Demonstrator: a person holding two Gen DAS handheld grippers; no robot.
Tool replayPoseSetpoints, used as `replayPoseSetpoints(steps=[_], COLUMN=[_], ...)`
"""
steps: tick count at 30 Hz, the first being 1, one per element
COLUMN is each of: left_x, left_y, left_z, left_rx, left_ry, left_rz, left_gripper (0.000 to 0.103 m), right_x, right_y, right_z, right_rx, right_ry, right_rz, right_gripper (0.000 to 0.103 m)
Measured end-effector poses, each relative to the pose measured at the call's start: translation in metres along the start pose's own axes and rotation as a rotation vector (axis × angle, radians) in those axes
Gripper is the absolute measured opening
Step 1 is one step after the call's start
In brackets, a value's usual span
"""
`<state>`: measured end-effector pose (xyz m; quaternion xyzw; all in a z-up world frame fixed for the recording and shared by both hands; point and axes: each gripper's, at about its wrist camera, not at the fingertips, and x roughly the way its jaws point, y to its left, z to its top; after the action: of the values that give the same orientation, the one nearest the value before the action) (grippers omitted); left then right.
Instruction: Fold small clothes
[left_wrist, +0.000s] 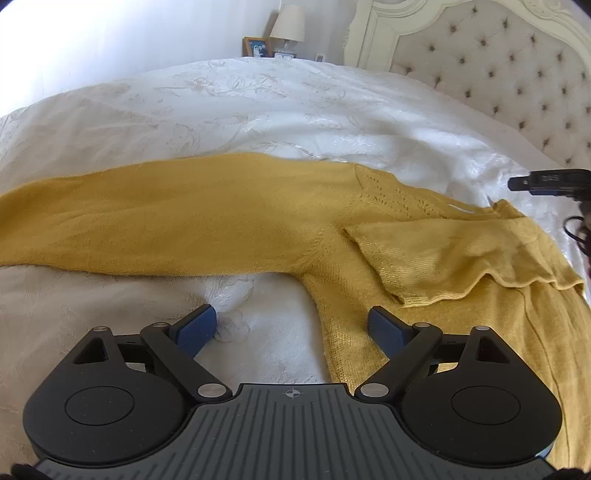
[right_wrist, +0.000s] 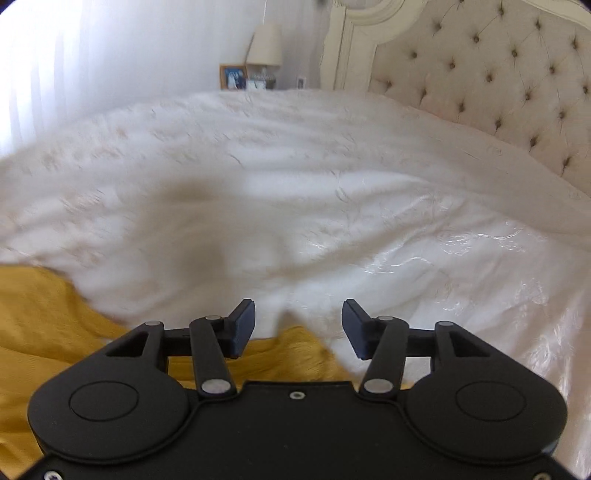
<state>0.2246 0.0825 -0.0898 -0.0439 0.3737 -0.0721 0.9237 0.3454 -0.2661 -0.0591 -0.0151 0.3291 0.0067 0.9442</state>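
Fingers (left_wrist: 199, 326) on our left gripper (left_wrist: 291, 328) are hovering spread over the yellow sweater (left_wrist: 424, 243) lying on the bed (left_wrist: 258, 110); our right gripper (right_wrist: 298, 325) is half-spread, empty; next we are likely folding the outstretched sleeve (left_wrist: 147, 214) inward

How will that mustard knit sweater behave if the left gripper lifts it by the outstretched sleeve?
The mustard knit sweater will probably sag: one side already lies folded over with a wavy edge. The outstretched sleeve would likely drape. On the glossy white bedspread it may slide rather than stay put.
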Motion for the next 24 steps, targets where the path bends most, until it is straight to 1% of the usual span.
replayPoseSetpoints(steps=[3,7,11,12,14,15,18,19,21,24], left_x=[-0.005,-0.017,-0.038,-0.042,-0.05,-0.054,-0.069,-0.074,-0.086,-0.099], left_y=[0.001,0.008,0.019,0.023,0.031,0.036,0.056,0.064,0.083,0.114], left_z=[0.001,0.004,0.006,0.006,0.006,0.006,0.003,0.002,0.0,-0.003], left_rx=[-0.004,-0.017,-0.039,-0.038,-0.034,-0.028,0.029,0.047,0.063,0.065], left_ry=[-0.007,-0.057,-0.129,-0.14,-0.136,-0.128,-0.109,-0.107,-0.11,-0.108], left_rz=[0.015,0.08,0.15,0.171,0.2,0.212,0.233,0.233,0.244,0.283], left_gripper=[0.089,0.089,0.089,0.089,0.089,0.089,0.089,0.089,0.089,0.089], right_x=[-0.031,-0.052,-0.05,-0.05,-0.054,-0.058,-0.073,-0.081,-0.093,-0.11], right_y=[0.031,0.087,0.143,0.154,0.176,0.182,0.191,0.194,0.196,0.198], right_z=[-0.013,-0.044,-0.073,-0.078,-0.087,-0.089,-0.091,-0.093,-0.095,-0.101], right_rx=[-0.008,-0.033,-0.105,-0.119,-0.16,-0.171,-0.119,-0.099,-0.074,-0.026], right_ry=[0.018,0.051,0.105,0.112,0.104,0.092,0.076,0.066,0.052,0.053], right_rz=[0.096,0.224,0.245,0.251,0.258,0.27,0.411,0.438,0.457,0.481], right_gripper=[0.063,0.063,0.063,0.063,0.063,0.063,0.067,0.067,0.068,0.068])
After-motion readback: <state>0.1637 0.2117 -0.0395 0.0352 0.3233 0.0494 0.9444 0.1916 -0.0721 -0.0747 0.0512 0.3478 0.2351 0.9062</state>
